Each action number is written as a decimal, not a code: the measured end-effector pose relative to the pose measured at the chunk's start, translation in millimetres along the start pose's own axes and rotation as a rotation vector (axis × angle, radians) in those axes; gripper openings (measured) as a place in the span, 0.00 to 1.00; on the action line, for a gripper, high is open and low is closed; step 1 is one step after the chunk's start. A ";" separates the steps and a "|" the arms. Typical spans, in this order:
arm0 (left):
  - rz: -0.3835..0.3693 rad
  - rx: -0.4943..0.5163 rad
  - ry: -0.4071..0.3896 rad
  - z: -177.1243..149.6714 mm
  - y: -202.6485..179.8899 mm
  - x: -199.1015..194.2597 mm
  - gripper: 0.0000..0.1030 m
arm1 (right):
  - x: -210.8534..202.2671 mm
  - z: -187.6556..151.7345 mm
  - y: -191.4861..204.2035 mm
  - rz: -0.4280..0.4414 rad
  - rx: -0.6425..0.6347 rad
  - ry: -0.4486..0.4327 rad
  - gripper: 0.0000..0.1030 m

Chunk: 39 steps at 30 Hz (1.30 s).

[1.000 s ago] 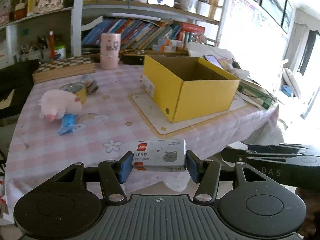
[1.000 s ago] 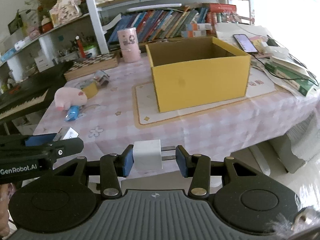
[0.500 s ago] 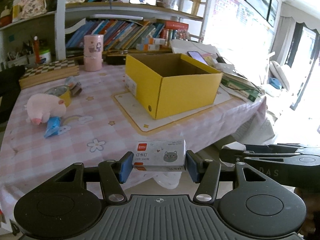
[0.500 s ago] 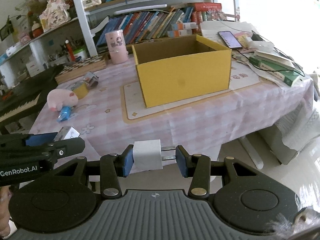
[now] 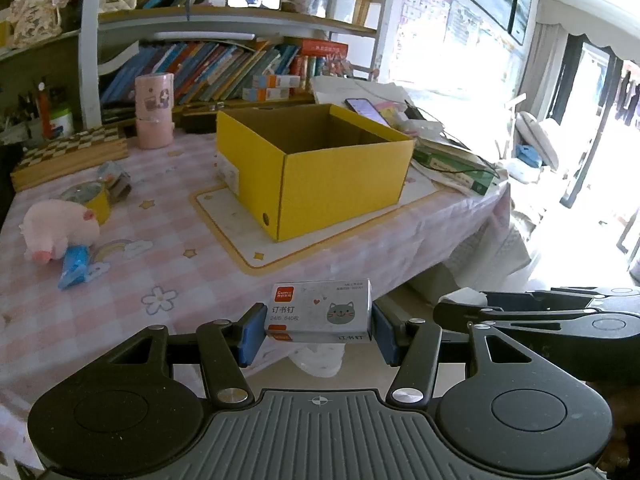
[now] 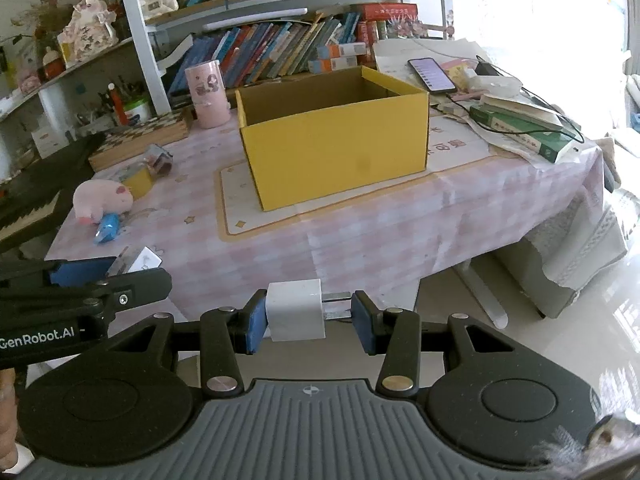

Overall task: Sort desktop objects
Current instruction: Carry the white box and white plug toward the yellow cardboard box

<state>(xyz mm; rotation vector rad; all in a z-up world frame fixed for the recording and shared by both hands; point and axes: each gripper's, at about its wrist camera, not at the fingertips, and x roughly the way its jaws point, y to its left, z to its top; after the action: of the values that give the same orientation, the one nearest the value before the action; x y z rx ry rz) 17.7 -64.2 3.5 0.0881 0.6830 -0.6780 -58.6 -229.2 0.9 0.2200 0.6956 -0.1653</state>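
Note:
My left gripper (image 5: 318, 330) is shut on a small staple box (image 5: 319, 313) with a cat drawing, held off the near edge of the table. My right gripper (image 6: 308, 320) is shut on a white plug adapter (image 6: 295, 314), its prongs pointing at the right pad. An open yellow cardboard box (image 5: 316, 168) (image 6: 334, 148) stands on a mat in the middle of the table, beyond both grippers. On the left of the table lie a pink plush pig (image 5: 56, 230) (image 6: 102, 198), a blue packet (image 5: 74, 266) (image 6: 107, 227) and a yellow tape roll (image 5: 90, 198).
A pink-checked cloth covers the table (image 5: 168, 280). A pink cylinder (image 5: 154, 114), a checkerboard case (image 5: 68, 154), a phone (image 6: 432, 74) and stacked books (image 6: 524, 124) sit at the back and right. Bookshelves (image 6: 280, 46) rise behind. The floor (image 6: 560, 340) lies to the right.
Both grippers have drawn back from the table, so the yellow box and table look smaller and farther. Each still grips the same object.

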 end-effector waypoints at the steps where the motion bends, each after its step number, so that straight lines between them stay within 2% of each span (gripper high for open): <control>1: -0.002 0.002 0.000 0.9 -0.9 1.2 0.54 | 0.2 -0.1 -1.2 -0.002 -0.001 0.000 0.41; 20: -0.053 0.070 0.000 17.3 -22.1 26.2 0.54 | 6.3 13.1 -28.4 -0.047 0.035 -0.004 0.41; 39: -0.010 0.071 -0.024 47.1 -17.2 55.0 0.54 | 42.6 51.6 -34.1 -0.010 -0.030 -0.003 0.41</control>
<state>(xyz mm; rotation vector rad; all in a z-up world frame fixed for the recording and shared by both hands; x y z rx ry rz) 64.8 -121.5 9.2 0.1419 0.6370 -0.7120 -2.3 -278.4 6.8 0.1878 0.6961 -0.1646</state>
